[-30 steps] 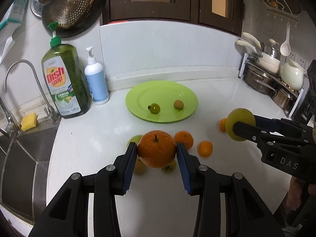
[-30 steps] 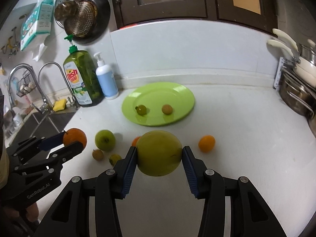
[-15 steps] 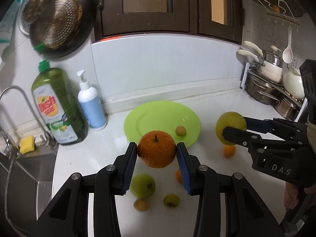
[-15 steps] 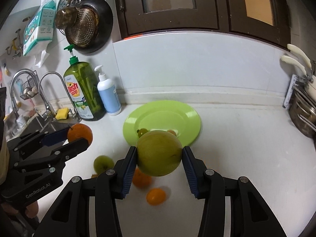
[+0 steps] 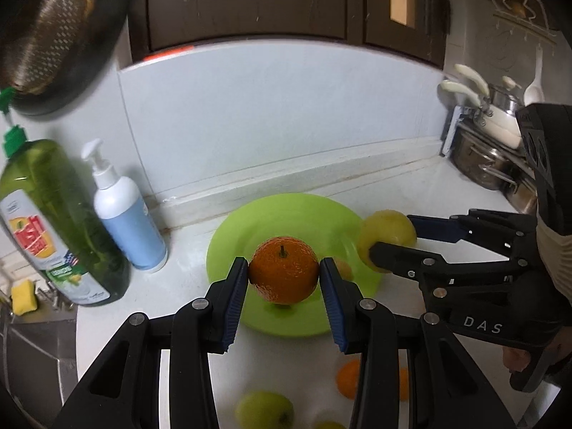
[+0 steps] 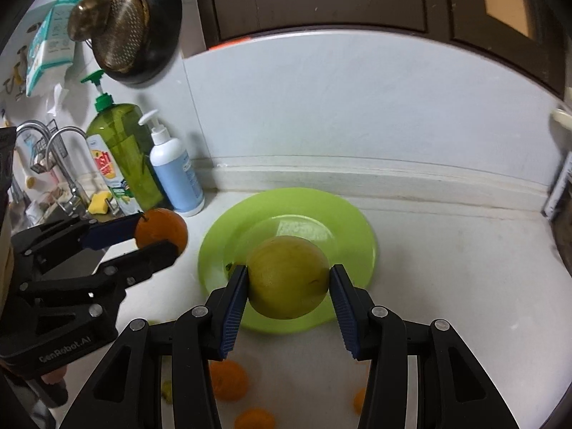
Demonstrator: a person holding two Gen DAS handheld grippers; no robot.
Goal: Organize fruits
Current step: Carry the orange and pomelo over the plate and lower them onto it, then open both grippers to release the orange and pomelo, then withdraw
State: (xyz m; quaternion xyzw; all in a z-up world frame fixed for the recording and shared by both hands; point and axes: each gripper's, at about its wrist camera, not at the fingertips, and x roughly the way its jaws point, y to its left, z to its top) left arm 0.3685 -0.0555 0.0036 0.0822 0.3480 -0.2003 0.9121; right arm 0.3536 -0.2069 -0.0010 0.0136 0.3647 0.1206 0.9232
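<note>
- My left gripper is pinching the orange between both blue pads, stem up, at centre frame of its own view; the jaws stand only as far apart as the fruit forces them.
- My right gripper is clamped the same way on the yellow-green fruit, a larger ball that fills the gap from pad to pad, centre of the right view.
- Both fruits hang over the green plate, which sits mid-frame near the backsplash; I can't tell whether either one touches it.
- Risk, as I judge it: two round fruits let go on a shallow plate could roll off its rim onto the counter, especially if dropped from above.
- Risk: the two tools are close together over one plate, so they could knock each other or bump the small fruit lying on it.
- More loose fruit waits at the bottom of the frame: a green apple and small oranges.
- The dish soap bottle and pump bottle stand at left, well apart.
</note>
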